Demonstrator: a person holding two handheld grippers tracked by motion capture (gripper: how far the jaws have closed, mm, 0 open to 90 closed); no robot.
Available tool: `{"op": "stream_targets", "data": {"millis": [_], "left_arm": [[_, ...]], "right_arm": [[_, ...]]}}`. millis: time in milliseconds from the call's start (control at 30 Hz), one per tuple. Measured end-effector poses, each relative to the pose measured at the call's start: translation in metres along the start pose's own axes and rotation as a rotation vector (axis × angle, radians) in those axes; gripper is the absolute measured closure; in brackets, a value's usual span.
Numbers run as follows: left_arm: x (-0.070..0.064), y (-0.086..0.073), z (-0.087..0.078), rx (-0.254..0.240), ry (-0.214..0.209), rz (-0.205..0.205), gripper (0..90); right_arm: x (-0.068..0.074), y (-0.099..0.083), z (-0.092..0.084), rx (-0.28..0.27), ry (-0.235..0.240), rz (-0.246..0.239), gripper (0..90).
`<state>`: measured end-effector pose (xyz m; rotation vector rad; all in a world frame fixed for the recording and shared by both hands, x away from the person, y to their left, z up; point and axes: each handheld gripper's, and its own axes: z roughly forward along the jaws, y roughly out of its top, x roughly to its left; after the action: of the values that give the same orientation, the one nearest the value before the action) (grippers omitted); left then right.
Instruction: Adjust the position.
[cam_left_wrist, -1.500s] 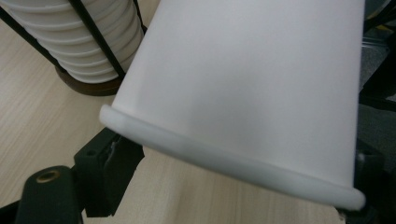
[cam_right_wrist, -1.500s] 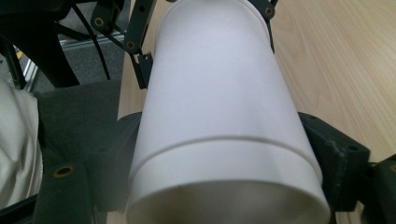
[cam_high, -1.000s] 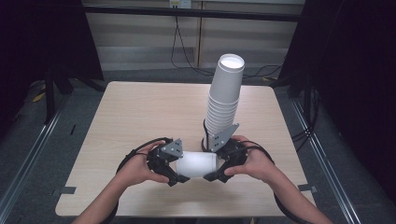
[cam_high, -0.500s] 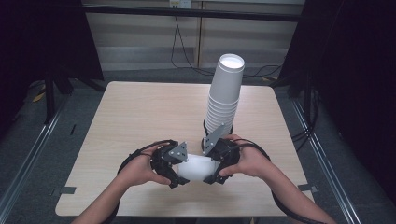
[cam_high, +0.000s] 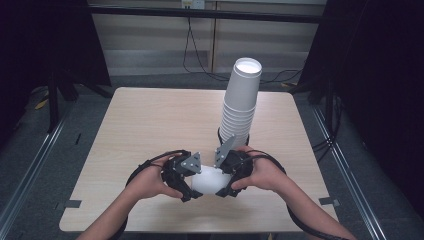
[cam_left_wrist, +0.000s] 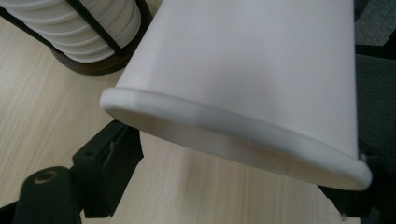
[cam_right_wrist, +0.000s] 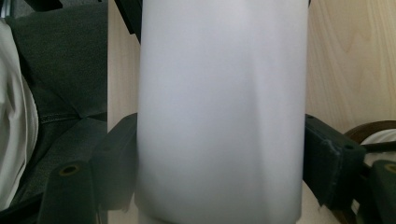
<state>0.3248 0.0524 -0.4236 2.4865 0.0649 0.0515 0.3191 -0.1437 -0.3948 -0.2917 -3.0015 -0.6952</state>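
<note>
We hold one light, crushable paper cup (cam_high: 210, 181) sideways: right gripper (cam_high: 226, 186) jaws clamp its wall, left gripper (cam_high: 192, 191) jaws straddle its rim; grip gently.

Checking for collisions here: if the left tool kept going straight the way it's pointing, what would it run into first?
Probably the right tool. The left tool points across at it, both gripping the white cup lying sideways between them, so the cup would be squeezed first.
</note>
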Motion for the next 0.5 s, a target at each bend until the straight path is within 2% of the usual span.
{"op": "stream_targets", "data": {"millis": [67,133,167,233,267,300,333,367,400,467,500], "left_arm": [[0.001,0.000,0.000,-0.002,0.003,0.002,15.5],[0.002,0.001,-0.002,0.007,-0.021,0.004,15.3],[0.001,0.001,-0.002,-0.002,-0.006,0.002,15.0],[0.001,0.000,-0.001,-0.013,0.000,-0.002,13.9],[0.001,0.000,-0.001,-0.020,0.000,-0.007,13.3],[0.001,-0.001,-0.001,-0.032,-0.014,-0.006,12.3],[0.001,-0.001,-0.001,-0.032,-0.014,-0.006,12.0],[0.003,-0.001,-0.002,-0.021,-0.033,0.002,11.6],[0.003,-0.002,-0.002,-0.045,-0.026,-0.004,11.3],[0.003,-0.003,-0.003,-0.063,-0.026,-0.002,11.2],[0.004,-0.004,-0.004,-0.073,-0.041,-0.005,10.8]], "right_arm": [[0.000,0.000,0.000,-0.006,-0.004,-0.002,23.6],[0.000,-0.001,-0.001,-0.018,-0.004,0.003,24.0],[-0.002,-0.002,0.000,-0.027,-0.001,-0.014,24.2],[-0.001,-0.004,-0.001,-0.034,0.003,-0.003,24.1],[-0.002,-0.005,0.000,-0.048,0.007,-0.017,24.0],[-0.001,-0.007,0.000,-0.057,0.002,-0.008,23.8],[-0.001,-0.007,0.000,-0.057,0.002,-0.008,23.8],[-0.001,-0.008,0.000,-0.066,0.001,-0.012,23.8],[-0.001,-0.009,0.000,-0.078,0.000,-0.018,23.8],[-0.001,-0.010,-0.001,-0.086,0.003,-0.015,23.8],[-0.001,-0.011,-0.002,-0.114,0.005,-0.022,23.8]]}}
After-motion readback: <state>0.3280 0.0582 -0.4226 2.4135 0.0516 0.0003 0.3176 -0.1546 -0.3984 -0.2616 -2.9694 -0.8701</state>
